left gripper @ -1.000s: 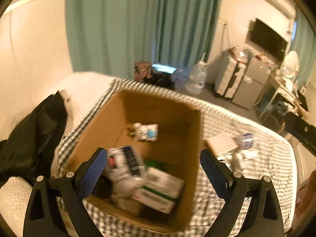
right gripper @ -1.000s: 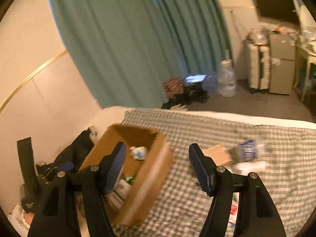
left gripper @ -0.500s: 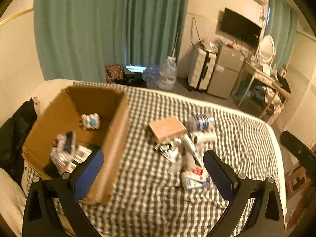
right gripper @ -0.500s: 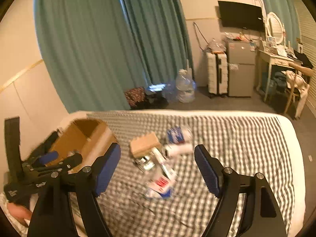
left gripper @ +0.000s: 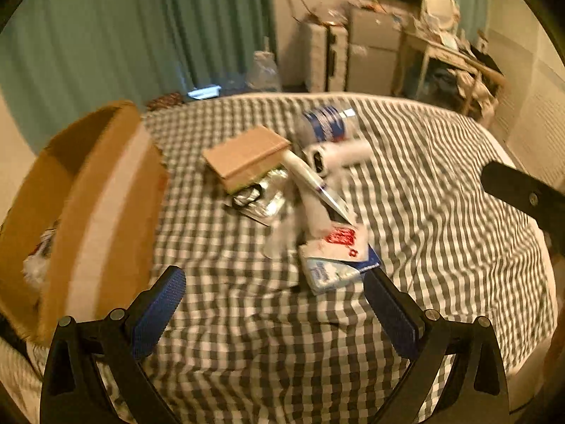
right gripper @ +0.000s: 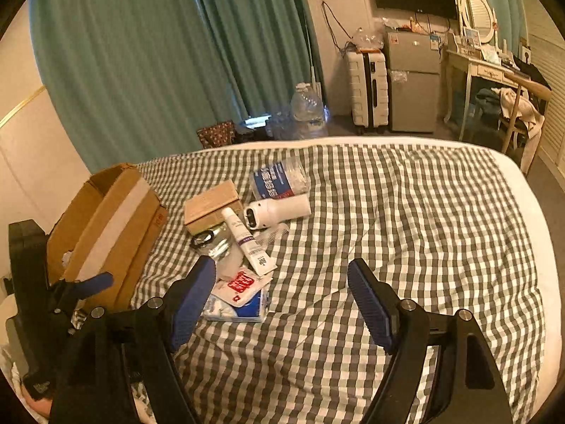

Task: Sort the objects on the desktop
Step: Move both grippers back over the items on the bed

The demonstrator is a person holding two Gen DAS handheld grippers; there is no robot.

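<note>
Risks, catalogued left to right. Box (right gripper: 106,219): open cardboard, at the left edge of the checked bedspread (right gripper: 406,219), already holding a few items; its near wall stands close to the left gripper (left gripper: 272,312), so a careless swing could knock or tip it on the soft bedding. Left gripper: jaws spread wide, nothing between them, above bare cloth just short of the pile. Pile: loose items heaped and overlapping beside the box. Carton (right gripper: 212,205): brown, flat, resting partly on a foil pack (right gripper: 215,243); lifting it may drag the foil along. Tube (right gripper: 247,243): lying across the heap, likely to roll or slide off if a neighbour is pulled. Tissue pack (right gripper: 240,300): nearest item, under a red-printed sachet (right gripper: 242,282); a pinch here could take both, or spill the sachet. White cylinder (right gripper: 279,212) and bottle (right gripper: 279,180): round, on their sides, prone to roll away on contact. Right gripper (right gripper: 282,304): released, empty, its left finger close to the tissue pack. Both grippers aim at the same heap; collision between them is a fair possibility.
</note>
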